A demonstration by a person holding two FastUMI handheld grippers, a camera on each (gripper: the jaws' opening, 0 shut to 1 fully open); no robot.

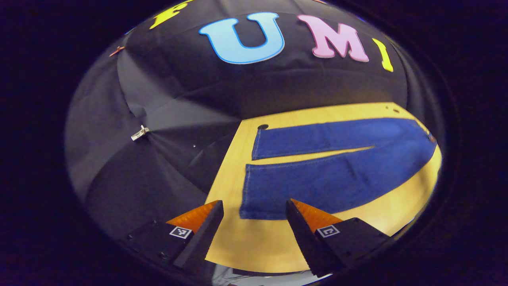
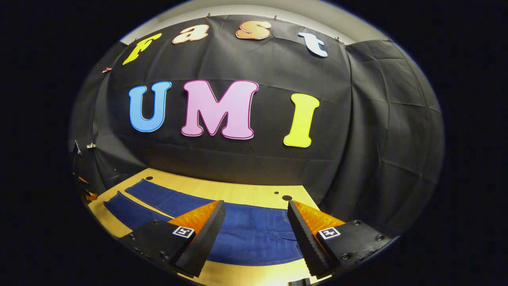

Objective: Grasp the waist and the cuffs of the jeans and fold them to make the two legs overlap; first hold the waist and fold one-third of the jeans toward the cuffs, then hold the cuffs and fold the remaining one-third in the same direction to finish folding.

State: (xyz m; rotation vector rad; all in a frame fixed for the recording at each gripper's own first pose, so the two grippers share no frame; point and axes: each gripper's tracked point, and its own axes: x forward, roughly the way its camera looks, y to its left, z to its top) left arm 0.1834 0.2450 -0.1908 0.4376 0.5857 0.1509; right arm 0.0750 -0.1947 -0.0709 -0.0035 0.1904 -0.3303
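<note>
- The table [image 1: 234, 246] is a pale wooden top against the booth's black cloth wall, with small round holes near its far edge.
- The jeans [image 1: 337, 174] lie flat and fully spread on the table, both legs side by side with a narrow wedge of bare wood between them. In the left gripper view the cuffs [image 1: 250, 190] are on the left and the waist runs off to the right; in the right gripper view the waist [image 2: 278, 230] is just ahead of the fingers, with the legs stretching away to the left.
- The left gripper [image 1: 254, 214] hovers above the table just short of the near leg's cuff, jaws spread wide, holding nothing.
- The right gripper [image 2: 256, 216] hangs over the waist end, jaws also spread, touching no cloth as far as I can tell.
- Progress, as I judge it: nothing is folded yet. The legs are not overlapped, and both thirds remain to be folded. The grippers seem placed to take the cuffs and waist for the first lengthwise fold.
</note>
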